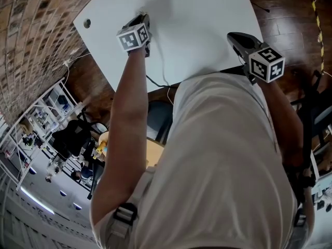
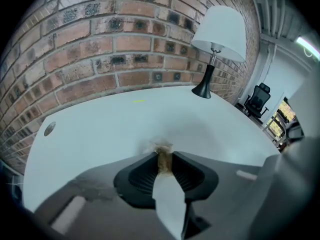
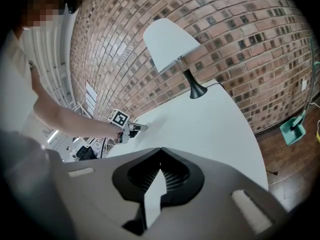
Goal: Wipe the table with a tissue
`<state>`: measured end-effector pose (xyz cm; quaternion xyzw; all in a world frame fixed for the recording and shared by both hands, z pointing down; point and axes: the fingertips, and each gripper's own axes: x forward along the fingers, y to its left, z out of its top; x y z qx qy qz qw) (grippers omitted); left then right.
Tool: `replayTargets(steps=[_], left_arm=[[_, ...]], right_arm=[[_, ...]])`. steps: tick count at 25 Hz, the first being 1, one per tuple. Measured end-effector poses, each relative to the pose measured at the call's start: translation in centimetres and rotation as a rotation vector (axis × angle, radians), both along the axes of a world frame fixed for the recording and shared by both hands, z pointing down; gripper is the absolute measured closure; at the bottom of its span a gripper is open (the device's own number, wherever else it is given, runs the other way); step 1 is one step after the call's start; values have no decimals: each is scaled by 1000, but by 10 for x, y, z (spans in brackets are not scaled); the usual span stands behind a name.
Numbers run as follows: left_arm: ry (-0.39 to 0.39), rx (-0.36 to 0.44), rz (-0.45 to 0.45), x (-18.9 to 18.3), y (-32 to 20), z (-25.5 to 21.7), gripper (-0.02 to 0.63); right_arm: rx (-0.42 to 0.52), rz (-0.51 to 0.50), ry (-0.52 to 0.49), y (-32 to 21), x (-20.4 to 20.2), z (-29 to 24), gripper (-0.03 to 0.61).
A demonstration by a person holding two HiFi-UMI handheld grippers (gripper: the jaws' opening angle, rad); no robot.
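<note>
1. Head view.
   - One white bench, set against a brick wall.
   - My left gripper is pitched steeply down, its tip on the bench top.
   - My right gripper is at the near right edge of the bench, well apart from the left. I cannot tell whether it touches the surface.

2. Left gripper view.
   - The jaws are closed onto one tissue, which is pinched between the pads.
   - The tissue's frayed, brownish end sticks out past the tips and lies against the bench.
   - One round hole in the bench top, at far left.
   - One lamp with a white shade and black stem and base stands at the far end of the bench by the wall.
   - One black office chair is beyond the bench, to the right.

3. Right gripper view.
   - The jaws are brought together, their tips meeting, with nothing between them.
   - The same lamp stands ahead, on the bench.
   - The left gripper and its marker cube are visible at left, low on the bench top at the end of a bare forearm.
   - One teal dustpan is on the wooden floor, at far right.
</note>
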<state>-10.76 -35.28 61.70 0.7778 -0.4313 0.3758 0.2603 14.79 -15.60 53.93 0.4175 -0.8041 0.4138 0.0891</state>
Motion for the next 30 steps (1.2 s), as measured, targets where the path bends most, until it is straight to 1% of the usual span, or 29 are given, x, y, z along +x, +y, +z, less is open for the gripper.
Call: replayTargets(steps=[2, 3, 6, 7, 11, 14, 18, 23, 27, 30], left_arm=[[1, -4, -18, -2, 5, -4, 512], [22, 12, -39, -2, 9, -10, 512], [148, 60, -127, 2, 41, -29, 509], [177, 61, -137, 7, 57, -32, 509], [260, 40, -129, 32, 128, -23, 508], [316, 59, -145, 50, 158, -34, 508], [352, 101, -137, 69, 181, -52, 506], [369, 131, -180, 69, 201, -64, 506], [386, 127, -173, 62, 221, -63, 506], [417, 134, -155, 59, 226, -65, 506]], right_arm=[[5, -1, -8, 0, -2, -1, 571], [8, -4, -14, 1, -2, -2, 571], [13, -19, -24, 4, 1, 0, 571], [11, -26, -26, 4, 3, 2, 571], [9, -71, -37, 3, 6, 9, 571], [18, -135, -44, -2, 1, 10, 571], [15, -201, -68, -5, -8, 11, 571], [-5, -254, -88, -3, -24, 18, 571], [35, -289, -82, 4, -40, 9, 571], [73, -294, -62, 9, -47, 0, 571]])
